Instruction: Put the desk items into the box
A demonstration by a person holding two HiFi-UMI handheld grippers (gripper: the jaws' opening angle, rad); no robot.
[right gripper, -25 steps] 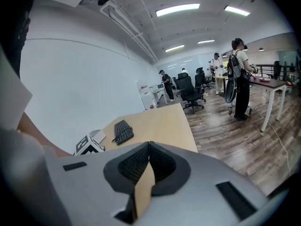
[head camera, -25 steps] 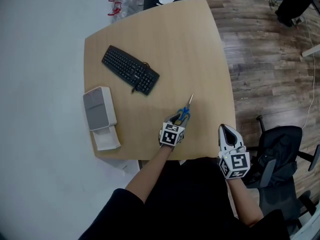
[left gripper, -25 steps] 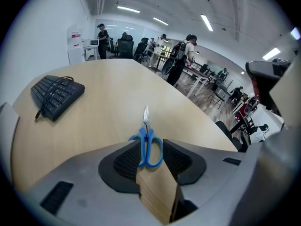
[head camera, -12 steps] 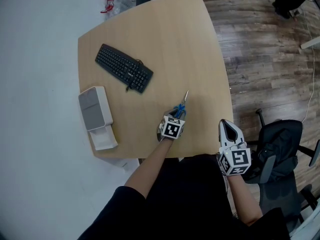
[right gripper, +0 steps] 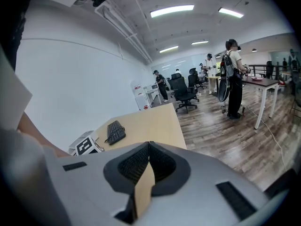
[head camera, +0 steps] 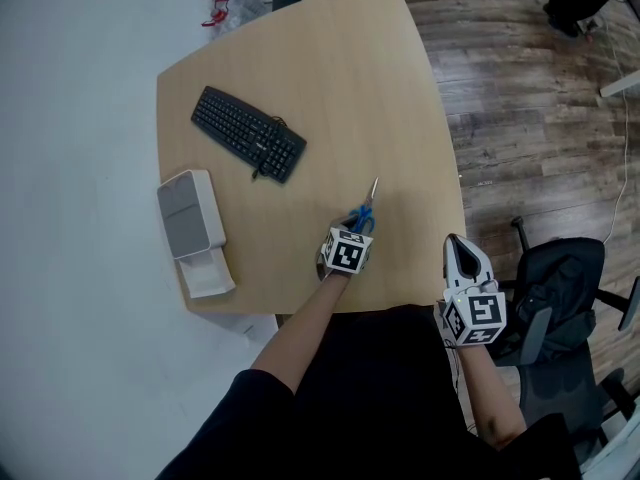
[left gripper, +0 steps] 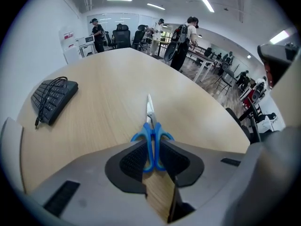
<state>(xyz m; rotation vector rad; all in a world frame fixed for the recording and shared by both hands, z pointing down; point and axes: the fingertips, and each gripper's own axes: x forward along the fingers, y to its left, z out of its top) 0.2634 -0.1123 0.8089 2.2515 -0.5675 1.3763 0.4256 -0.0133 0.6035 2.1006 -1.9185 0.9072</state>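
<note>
1. The scissors lie flat on the wooden table, near its front edge and right of its middle. They are well apart from the box, which stands at the table's left edge.
2. The scissors have two bright blue loop handles and short silver blades. The blades lie closed together and taper to a fine tip that points away from the person, toward the far side of the table.
3. In the left gripper view the scissors run straight up the centre line, handles nearest the camera and blades beyond.
4. The left gripper points steeply down over the handles. Its jaws have just been closing, with the blue loops between them. The dark ribbed pads now press on the outer side of each loop, so the left gripper grips the scissors at the handles while they rest on the table.
5. The right gripper hangs off the table's near right corner, over the floor beside a dark chair. In its own view the right gripper has its jaw tips together, with nothing between them.
6. A black keyboard lies at a slant on the far left part of the table, beyond the box.
</note>
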